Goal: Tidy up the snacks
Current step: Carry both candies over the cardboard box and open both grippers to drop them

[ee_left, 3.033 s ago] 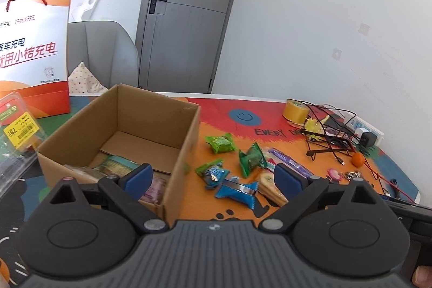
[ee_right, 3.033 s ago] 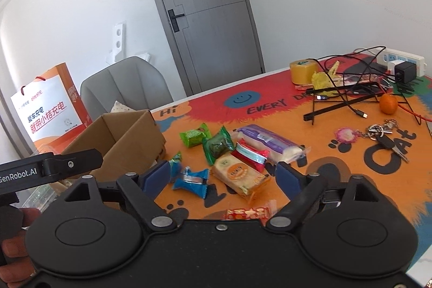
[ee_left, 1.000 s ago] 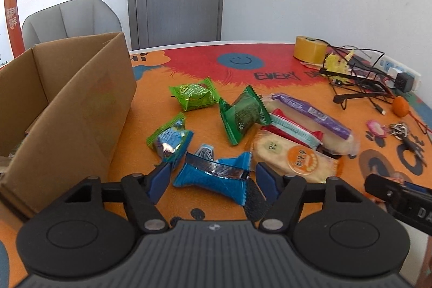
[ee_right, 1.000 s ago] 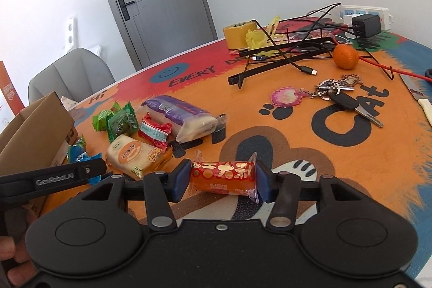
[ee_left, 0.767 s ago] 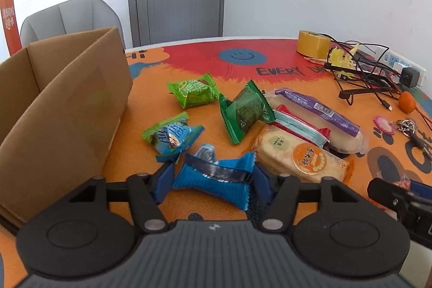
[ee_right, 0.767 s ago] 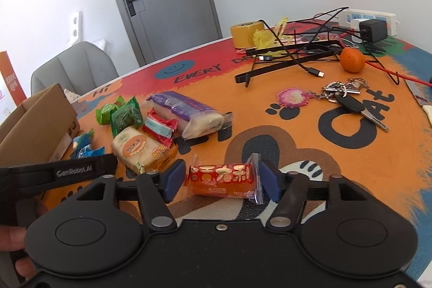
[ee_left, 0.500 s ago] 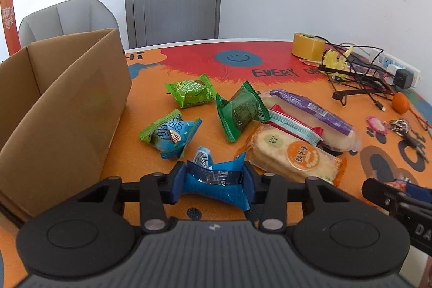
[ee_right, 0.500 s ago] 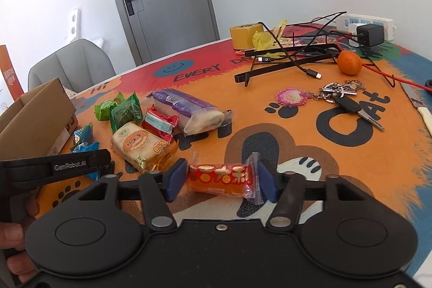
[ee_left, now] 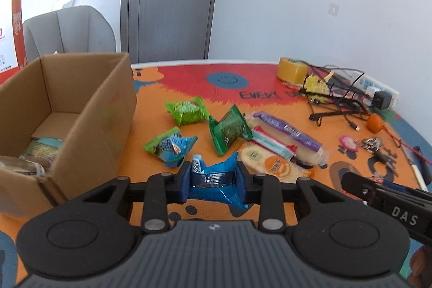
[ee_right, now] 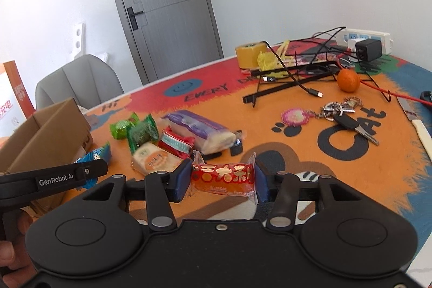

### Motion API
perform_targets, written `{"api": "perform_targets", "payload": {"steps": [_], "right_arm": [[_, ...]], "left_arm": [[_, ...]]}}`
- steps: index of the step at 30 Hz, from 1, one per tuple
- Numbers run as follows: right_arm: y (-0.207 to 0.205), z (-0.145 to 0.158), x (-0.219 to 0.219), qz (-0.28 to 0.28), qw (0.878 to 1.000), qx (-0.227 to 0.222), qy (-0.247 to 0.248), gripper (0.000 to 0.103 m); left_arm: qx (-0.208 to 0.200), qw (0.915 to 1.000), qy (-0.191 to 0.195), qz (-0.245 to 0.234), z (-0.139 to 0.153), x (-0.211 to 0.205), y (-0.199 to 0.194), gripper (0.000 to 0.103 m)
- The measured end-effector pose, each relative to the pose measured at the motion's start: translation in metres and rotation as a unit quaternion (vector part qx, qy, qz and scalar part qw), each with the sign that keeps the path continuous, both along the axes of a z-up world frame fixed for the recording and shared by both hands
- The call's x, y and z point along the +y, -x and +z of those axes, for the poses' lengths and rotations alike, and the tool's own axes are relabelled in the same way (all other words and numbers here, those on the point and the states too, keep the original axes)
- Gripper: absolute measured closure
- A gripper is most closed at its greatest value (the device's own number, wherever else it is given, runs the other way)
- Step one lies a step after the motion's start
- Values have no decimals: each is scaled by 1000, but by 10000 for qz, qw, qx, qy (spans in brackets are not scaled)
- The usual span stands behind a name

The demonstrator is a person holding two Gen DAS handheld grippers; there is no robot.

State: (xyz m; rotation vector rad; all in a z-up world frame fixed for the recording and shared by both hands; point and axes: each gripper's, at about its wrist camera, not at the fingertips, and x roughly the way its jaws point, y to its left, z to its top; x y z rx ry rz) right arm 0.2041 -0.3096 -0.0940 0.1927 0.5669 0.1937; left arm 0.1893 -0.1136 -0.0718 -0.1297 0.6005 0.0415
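Crinkly foil: the blue snack (ee_left: 213,181), clamped mid-body as the left claw (ee_left: 213,180) closed, looked light and crushable; the right claw (ee_right: 222,180) gripped the red snack (ee_right: 222,177) endwise.

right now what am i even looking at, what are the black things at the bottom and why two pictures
There is no robot here. A person holds a hand-held claw in each hand, and a small wide-angle camera on each looks forward along its two fingers, so each picture shows its own claw at the bottom.

In the left wrist view, the left claw has just been closing and now pinches a blue snack packet. In the right wrist view, the right claw grips a red and orange snack packet.

Both look over an orange cartoon table mat. On it lie more wrapped snacks, such as a purple-wrapped bun, a roll of yellow tape, an orange fruit and keys. The cardboard box already holds a few packets.
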Motion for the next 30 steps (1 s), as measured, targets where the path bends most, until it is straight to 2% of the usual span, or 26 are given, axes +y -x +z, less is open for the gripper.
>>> {"api": "perform_targets", "payload": {"steps": [21,30], "right_arm": [[4,45,50,511,9975,-479,-114,54],[-2,61,81,803,9945,-671,-61,54]], "left_arm": [[-767,9969,92,151,59,38,34,71],[-894,9940,97,621,75,95,32,71]]}}
